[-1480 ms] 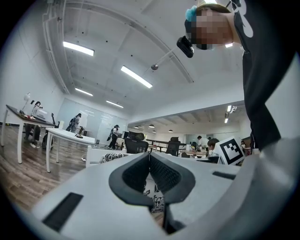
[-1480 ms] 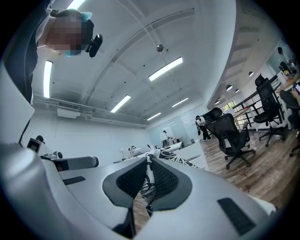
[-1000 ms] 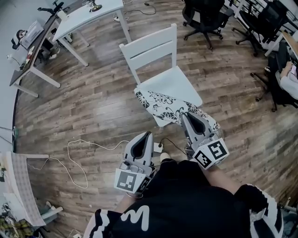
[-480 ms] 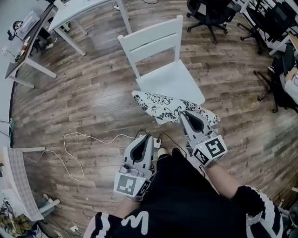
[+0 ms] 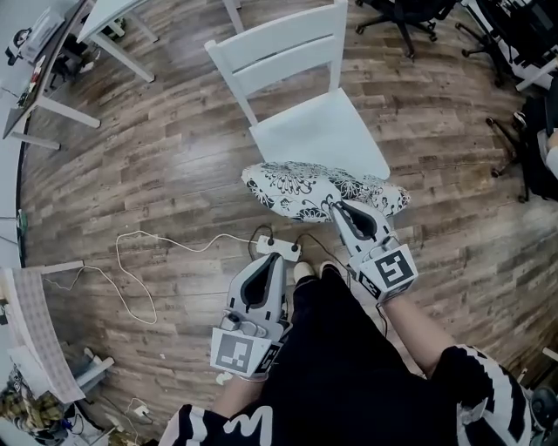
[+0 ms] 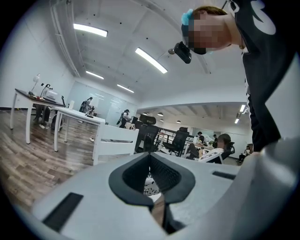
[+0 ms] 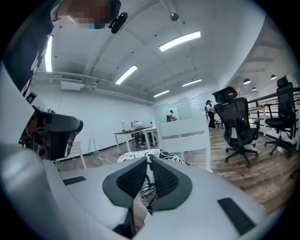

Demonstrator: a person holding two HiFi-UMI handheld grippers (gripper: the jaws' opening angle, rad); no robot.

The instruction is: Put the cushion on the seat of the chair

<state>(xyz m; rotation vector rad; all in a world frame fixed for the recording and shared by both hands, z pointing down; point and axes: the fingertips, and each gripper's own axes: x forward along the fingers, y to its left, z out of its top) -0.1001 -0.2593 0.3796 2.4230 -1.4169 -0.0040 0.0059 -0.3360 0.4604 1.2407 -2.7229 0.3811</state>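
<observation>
The white wooden chair (image 5: 318, 131) stands ahead of me, with its back at the far side. A black-and-white flowered cushion (image 5: 305, 185) lies across the front edge of the seat and hangs over towards me. My right gripper (image 5: 336, 208) is shut on the cushion's near edge, and patterned cloth (image 7: 132, 155) shows between its pads (image 7: 149, 162). My left gripper (image 5: 271, 260) hangs lower and to the left, clear of the cushion. Its jaws (image 6: 150, 156) are shut with nothing in them. The chair back (image 6: 115, 140) shows beyond them.
A power strip (image 5: 277, 247) and a white cable (image 5: 144, 261) lie on the wooden floor by my feet. White tables (image 5: 105, 22) stand at the far left and black office chairs (image 5: 410, 13) at the far right. A rack (image 5: 35, 340) stands at the left.
Both grippers have come down. The right one has brought the cushion lower, so it now bulges over the seat's front edge. The left stays shut and away from it.
</observation>
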